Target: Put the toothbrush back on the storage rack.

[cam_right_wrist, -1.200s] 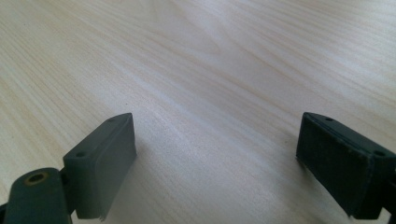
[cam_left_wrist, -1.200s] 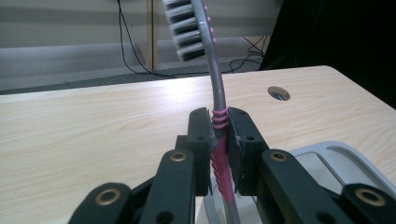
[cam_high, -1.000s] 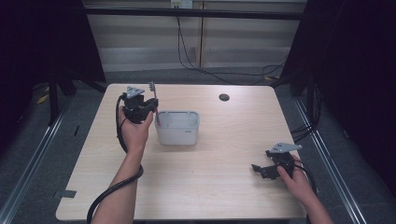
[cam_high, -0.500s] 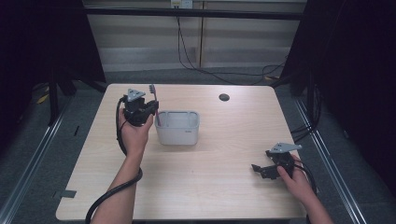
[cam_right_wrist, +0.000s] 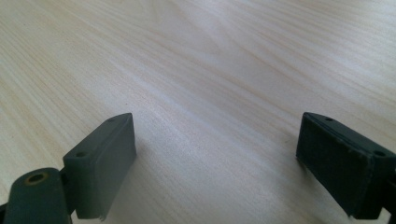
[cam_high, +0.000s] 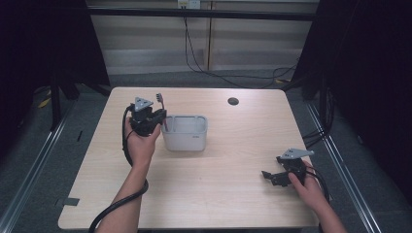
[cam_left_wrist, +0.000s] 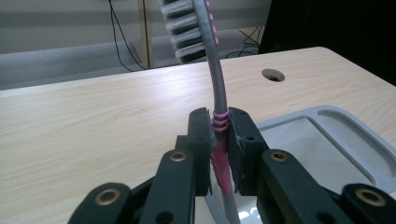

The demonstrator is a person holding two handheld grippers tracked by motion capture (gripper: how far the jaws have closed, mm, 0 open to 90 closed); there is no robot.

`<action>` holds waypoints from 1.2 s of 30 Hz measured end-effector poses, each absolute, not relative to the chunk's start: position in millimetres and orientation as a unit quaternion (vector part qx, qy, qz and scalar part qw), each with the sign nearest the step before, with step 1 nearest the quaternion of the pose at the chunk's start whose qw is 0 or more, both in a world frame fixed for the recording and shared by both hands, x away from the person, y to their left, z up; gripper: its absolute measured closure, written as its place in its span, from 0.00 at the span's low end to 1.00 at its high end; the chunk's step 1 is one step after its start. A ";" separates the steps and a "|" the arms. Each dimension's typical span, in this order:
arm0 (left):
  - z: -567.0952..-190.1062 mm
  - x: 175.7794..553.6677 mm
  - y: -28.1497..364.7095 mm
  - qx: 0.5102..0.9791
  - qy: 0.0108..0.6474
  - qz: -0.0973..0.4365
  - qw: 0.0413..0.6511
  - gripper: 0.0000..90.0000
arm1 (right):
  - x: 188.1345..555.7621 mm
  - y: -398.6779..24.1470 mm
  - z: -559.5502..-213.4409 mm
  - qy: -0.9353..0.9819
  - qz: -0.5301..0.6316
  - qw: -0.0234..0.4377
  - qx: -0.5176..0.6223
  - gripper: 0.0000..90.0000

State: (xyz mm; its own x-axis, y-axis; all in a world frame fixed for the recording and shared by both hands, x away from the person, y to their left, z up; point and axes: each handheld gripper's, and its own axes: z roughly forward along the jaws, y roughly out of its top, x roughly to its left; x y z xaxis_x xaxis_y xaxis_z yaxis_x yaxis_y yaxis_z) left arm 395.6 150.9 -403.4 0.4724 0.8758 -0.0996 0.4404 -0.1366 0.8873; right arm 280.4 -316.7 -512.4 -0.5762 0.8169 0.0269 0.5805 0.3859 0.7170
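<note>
A grey and pink toothbrush (cam_left_wrist: pixel 216 84) stands upright with its bristle head up, and my left gripper (cam_left_wrist: pixel 218 140) is shut on its pink ribbed grip. In the high view the left gripper (cam_high: pixel 158 116) holds the toothbrush (cam_high: pixel 161 104) at the left edge of a grey rectangular holder (cam_high: pixel 184 141); the handle's lower end dips by the holder's rim (cam_left_wrist: pixel 327 114). My right gripper (cam_high: pixel 268 175) rests low near the table's front right, open, with bare wood between its fingers (cam_right_wrist: pixel 102 163).
The light wooden table (cam_high: pixel 218 194) has a round cable hole (cam_high: pixel 233 101) at its back right. Black cables trail from both grippers toward the near edge. Dark floor and metal rails lie around the table.
The left gripper with the toothbrush has shifted slightly right, closer to the holder's left edge. The right gripper has stayed where it was.
</note>
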 end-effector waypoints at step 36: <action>-422.4 379.7 146.8 0.731 0.443 0.222 0.469 0.87 | 280.4 -316.7 -512.3 0.815 0.351 0.168 0.429 0.13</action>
